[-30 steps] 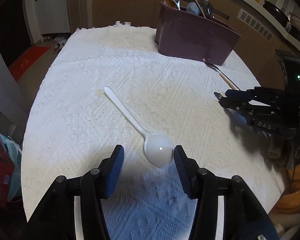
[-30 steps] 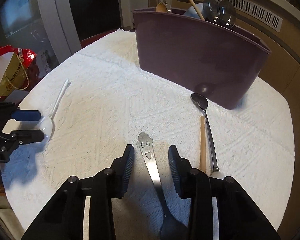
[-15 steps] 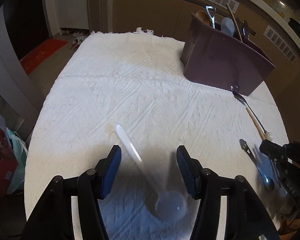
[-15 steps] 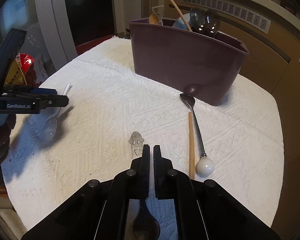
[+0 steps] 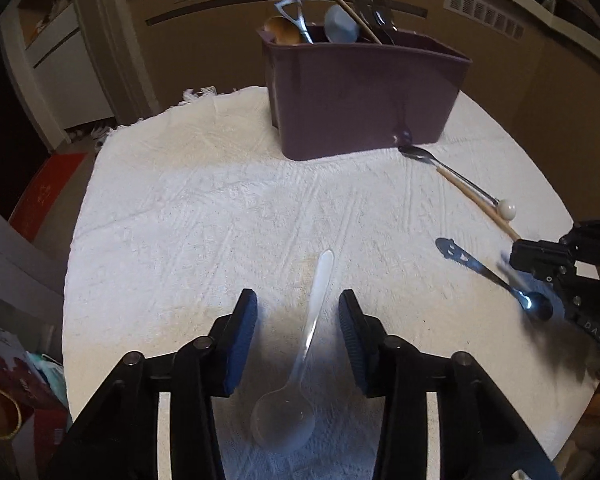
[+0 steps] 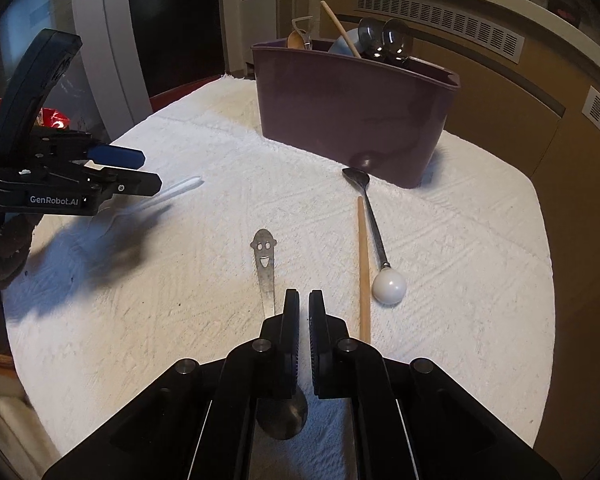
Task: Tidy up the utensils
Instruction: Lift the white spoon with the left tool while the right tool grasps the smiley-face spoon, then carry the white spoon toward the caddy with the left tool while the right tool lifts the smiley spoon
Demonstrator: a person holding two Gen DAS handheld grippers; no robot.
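Note:
A white plastic spoon (image 5: 314,320) lies on the white cloth between the fingers of my open left gripper (image 5: 298,316), which hovers above it; its handle also shows in the right wrist view (image 6: 180,186). My right gripper (image 6: 304,308) is shut and empty, above a metal spoon with a smiley-face handle (image 6: 265,264) that lies on the cloth; this spoon also shows in the left wrist view (image 5: 476,268). The purple utensil bin (image 6: 352,116) stands at the far side, with several utensils in it.
A wooden chopstick (image 6: 363,264) and a metal spoon with a white ball end (image 6: 374,236) lie side by side right of the smiley spoon, in front of the bin. The round table's cloth (image 5: 200,216) ends near both grippers. Cabinets stand behind the table.
My left gripper swung round and now straddles the white spoon's handle. My right gripper closed without holding anything and pulled back from the smiley spoon.

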